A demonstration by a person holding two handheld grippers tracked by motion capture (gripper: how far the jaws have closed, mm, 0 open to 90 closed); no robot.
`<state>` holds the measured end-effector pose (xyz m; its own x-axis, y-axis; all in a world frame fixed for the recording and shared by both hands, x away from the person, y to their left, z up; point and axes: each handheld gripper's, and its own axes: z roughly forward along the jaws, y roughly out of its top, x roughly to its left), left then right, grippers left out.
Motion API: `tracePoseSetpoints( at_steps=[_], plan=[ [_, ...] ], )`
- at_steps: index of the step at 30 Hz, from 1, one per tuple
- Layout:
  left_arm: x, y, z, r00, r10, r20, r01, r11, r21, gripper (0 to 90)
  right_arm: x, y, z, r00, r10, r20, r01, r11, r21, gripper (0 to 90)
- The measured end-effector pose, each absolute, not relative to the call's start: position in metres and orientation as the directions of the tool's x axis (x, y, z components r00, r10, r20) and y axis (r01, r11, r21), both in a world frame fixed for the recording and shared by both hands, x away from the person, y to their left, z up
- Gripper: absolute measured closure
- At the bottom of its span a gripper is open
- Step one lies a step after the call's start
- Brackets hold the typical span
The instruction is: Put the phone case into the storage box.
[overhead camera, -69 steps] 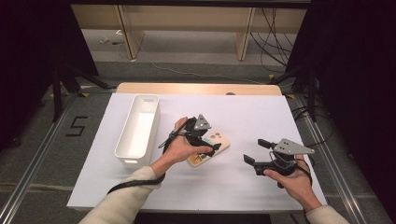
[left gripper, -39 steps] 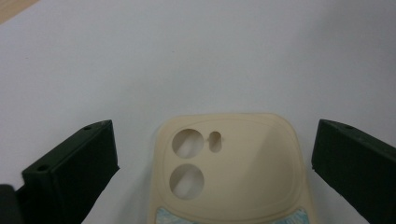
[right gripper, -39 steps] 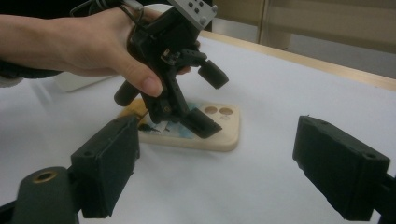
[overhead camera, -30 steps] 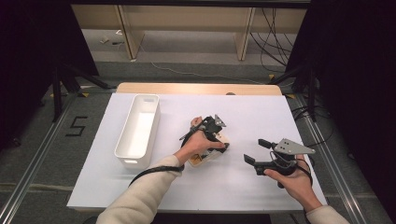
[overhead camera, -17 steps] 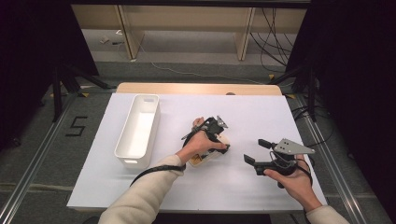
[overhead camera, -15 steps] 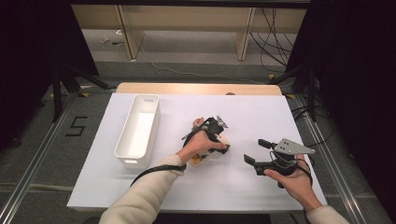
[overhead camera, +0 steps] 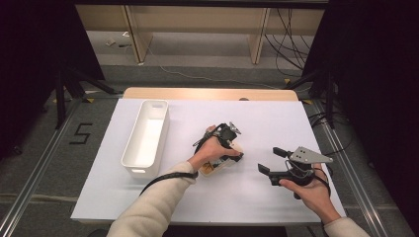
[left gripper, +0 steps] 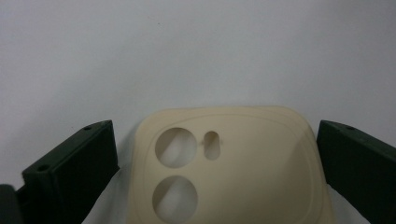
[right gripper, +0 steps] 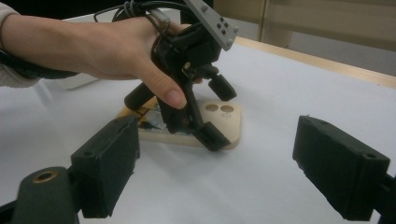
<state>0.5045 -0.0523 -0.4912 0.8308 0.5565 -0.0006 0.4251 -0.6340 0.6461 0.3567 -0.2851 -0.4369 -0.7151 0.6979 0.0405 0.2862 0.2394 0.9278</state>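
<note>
Nearest the person in the high view, the right gripper (overhead camera: 271, 161), matte black plastic with blocky square-ended jaws and a flat grey three-cornered plate on top, is held in the right hand (overhead camera: 310, 190) just above the smooth white sheet covering the table (overhead camera: 257, 197). The forearm comes in from the lower right corner, the palm wraps the handle from below, and the jaws point left toward the middle of the sheet. The jaws stand spread wide with nothing between them; in the right gripper view they frame a bare stretch of sheet.

Just beyond, near the centre, lies the cream-coloured soft matte phone case (left gripper: 233, 163), flat on the sheet, a rounded rectangle with two round holes and a small oblong slot at one corner. The right gripper view shows something dark and printed under its near end, too small to tell.

The left gripper (overhead camera: 236, 150), also black and angular with a trailing cable, comes down on the case steeply tilted. The left hand (overhead camera: 212, 150) grips it from above, wrist bent, thumb along the side, the cream knit sleeve (overhead camera: 148, 212) running back to the bottom edge. Its jaws are parted, one on each side of the case's holed end, each with a gap to the case's edge.

Farther left stands a long white plastic bin with rounded corners (overhead camera: 133, 153), glossy, lengthwise away from the person.
</note>
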Motion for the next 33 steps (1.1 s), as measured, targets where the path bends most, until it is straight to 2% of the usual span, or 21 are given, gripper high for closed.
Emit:
tracePoseSetpoints(
  at_steps=[21, 33],
  plan=[
    [0.5091, -0.0545, -0.4896, 0.844, 0.536, -0.016, 0.431, -0.660, 0.616, 0.7, 0.3575, -0.2854, -0.4373, -0.712, 0.701, 0.040, 0.291, 0.243, 0.925, 15.8],
    [0.5098, -0.0549, -0.4862, 0.843, 0.538, -0.021, 0.438, -0.663, 0.607, 8.6, 0.3578, -0.2858, -0.4372, -0.710, 0.703, 0.039, 0.290, 0.242, 0.926, 15.8]
  ],
)
